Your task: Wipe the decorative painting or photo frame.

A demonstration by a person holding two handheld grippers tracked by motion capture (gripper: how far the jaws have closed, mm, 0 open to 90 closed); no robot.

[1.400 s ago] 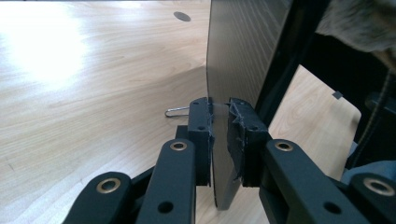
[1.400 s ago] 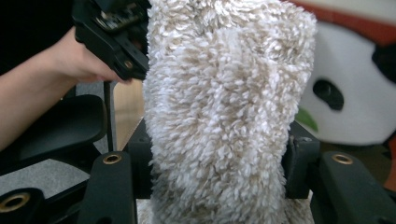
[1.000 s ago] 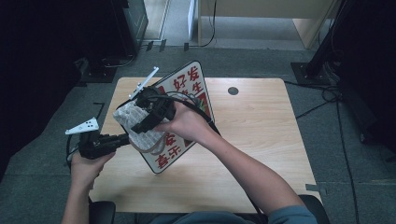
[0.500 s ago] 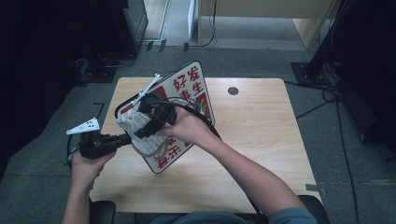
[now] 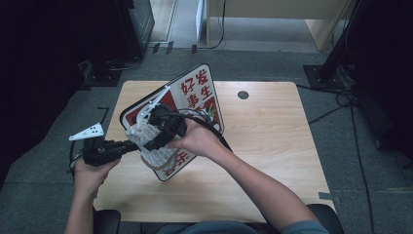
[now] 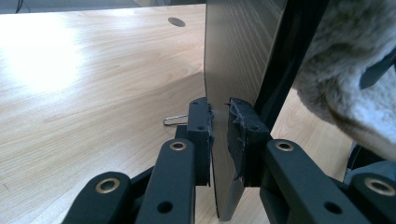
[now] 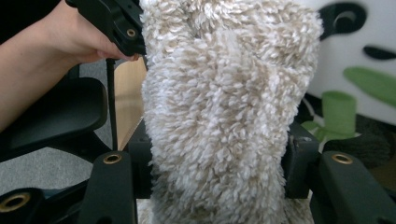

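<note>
sign board [image 6: 233,56] pinched between left fingers [image 6: 200,135], fluffy cloth [image 7: 219,116] between right fingers [image 7: 299,158]

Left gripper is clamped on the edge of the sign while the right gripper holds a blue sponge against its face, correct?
Not quite: the right gripper holds a cream fluffy cloth, not a blue sponge, as the right gripper view shows. The left gripper is indeed clamped on the sign edge.

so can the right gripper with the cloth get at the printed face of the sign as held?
Probably yes. The left gripper clamps the sign by its edge, tilted up off the table, and the right gripper already has the fluffy cloth against its face.
</note>
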